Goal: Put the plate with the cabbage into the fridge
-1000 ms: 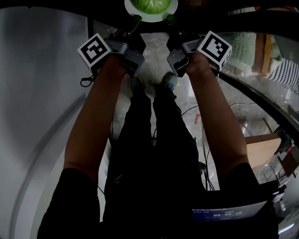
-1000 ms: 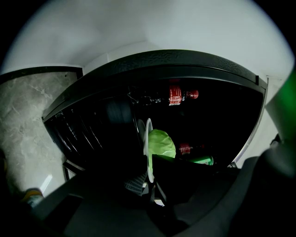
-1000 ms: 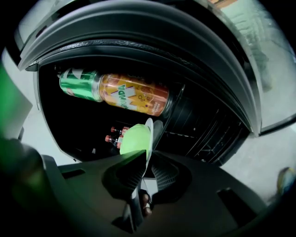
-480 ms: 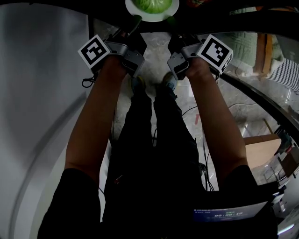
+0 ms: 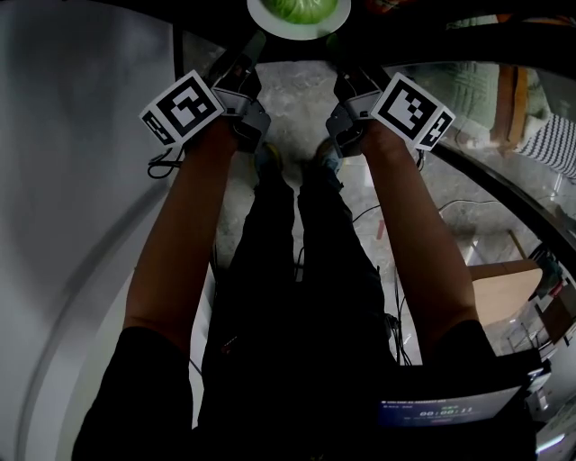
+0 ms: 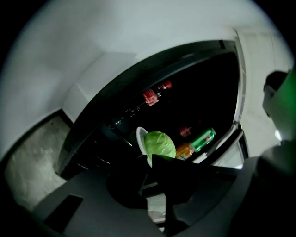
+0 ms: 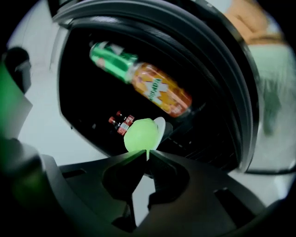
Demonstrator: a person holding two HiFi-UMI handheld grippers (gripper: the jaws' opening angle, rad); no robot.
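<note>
Two grippers hold a white round plate (image 5: pixel 297 33), top centre
Left gripper (image 6: pixel 149 158) and right gripper (image 7: pixel 146 155) pinch its rim, jaws nearly closed; green cabbage head (image 5: pixel 300 9) on top

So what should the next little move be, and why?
Probably ease the plate forward into the fridge. The left gripper and right gripper are both shut on the plate's rim, the cabbage sits on it, and the open compartment lies straight ahead.
</note>
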